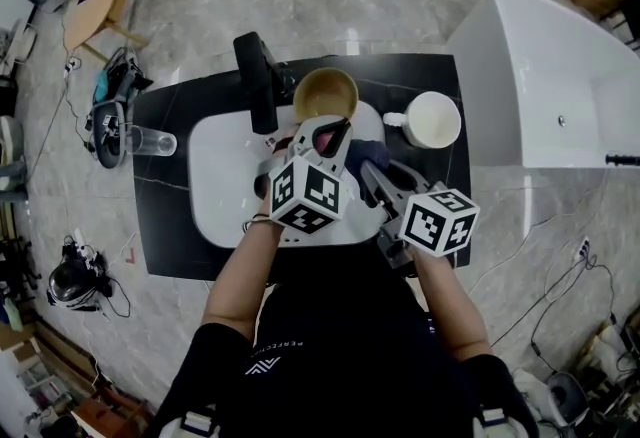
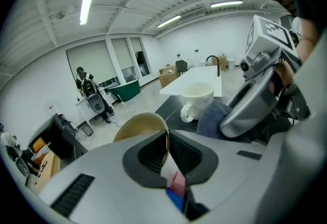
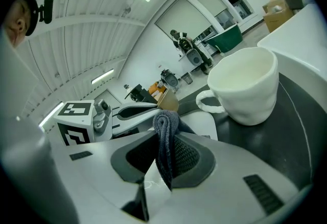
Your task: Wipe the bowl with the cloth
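Observation:
A tan bowl [image 1: 325,93] hangs tilted over the far rim of the white sink [image 1: 215,188]. My left gripper [image 1: 322,134] is shut on the bowl's near rim, and in the left gripper view the thin rim of the bowl [image 2: 142,125] stands clamped between the two dark pads. My right gripper [image 1: 372,166] sits just right of it, shut on a dark blue-grey cloth [image 3: 166,138] that is folded and sticks up from between the jaws. The cloth [image 2: 213,115] also shows beside the right gripper in the left gripper view, a little apart from the bowl.
A white mug [image 1: 430,120] stands on the black counter [image 1: 165,241] right of the sink. A black faucet [image 1: 258,76] rises at the sink's far left. A clear glass [image 1: 151,141] stands on the counter's left. A white bathtub [image 1: 560,76] lies to the right.

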{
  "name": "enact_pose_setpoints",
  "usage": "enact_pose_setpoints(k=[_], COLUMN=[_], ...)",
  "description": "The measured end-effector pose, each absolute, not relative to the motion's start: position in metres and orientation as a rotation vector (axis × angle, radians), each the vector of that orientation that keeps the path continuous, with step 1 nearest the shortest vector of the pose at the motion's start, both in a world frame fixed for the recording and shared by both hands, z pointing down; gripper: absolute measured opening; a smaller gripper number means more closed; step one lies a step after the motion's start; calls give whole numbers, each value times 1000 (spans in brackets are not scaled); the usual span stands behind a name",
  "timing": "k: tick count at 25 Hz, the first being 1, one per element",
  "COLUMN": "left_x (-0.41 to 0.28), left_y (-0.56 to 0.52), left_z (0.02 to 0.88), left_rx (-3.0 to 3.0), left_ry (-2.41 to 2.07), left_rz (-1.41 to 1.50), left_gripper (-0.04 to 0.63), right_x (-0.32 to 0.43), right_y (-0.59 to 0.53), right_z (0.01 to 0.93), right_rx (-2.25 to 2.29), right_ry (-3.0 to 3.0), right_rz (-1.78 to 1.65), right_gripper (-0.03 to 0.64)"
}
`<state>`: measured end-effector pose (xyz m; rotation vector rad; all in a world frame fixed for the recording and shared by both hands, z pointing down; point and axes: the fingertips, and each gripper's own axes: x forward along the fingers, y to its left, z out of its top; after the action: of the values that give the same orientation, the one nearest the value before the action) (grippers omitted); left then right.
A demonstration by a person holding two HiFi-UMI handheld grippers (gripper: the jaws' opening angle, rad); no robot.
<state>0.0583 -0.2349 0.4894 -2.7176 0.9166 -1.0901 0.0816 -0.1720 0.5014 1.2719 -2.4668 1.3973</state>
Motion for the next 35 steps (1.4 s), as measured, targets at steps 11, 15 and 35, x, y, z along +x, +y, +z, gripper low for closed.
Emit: enact_pose_setpoints(k=[11, 15, 35], left_x=[24, 1, -43], left_y=[-191, -178, -124], left_z=[465, 456, 397], left_rx=[-2864, -2932, -3347], left_ry=[995, 1066, 1102], left_rz=[-935, -852, -275], left_gripper=[21, 21, 20], right_x=[69, 58, 22], right_y=[-150, -142, -113], right_z=[465, 445, 349], right_rx=[1316, 1310, 1181], right_ry=[-2542, -2596, -2874], right_rz=[1332, 1279, 1008], right_gripper=[83, 83, 83])
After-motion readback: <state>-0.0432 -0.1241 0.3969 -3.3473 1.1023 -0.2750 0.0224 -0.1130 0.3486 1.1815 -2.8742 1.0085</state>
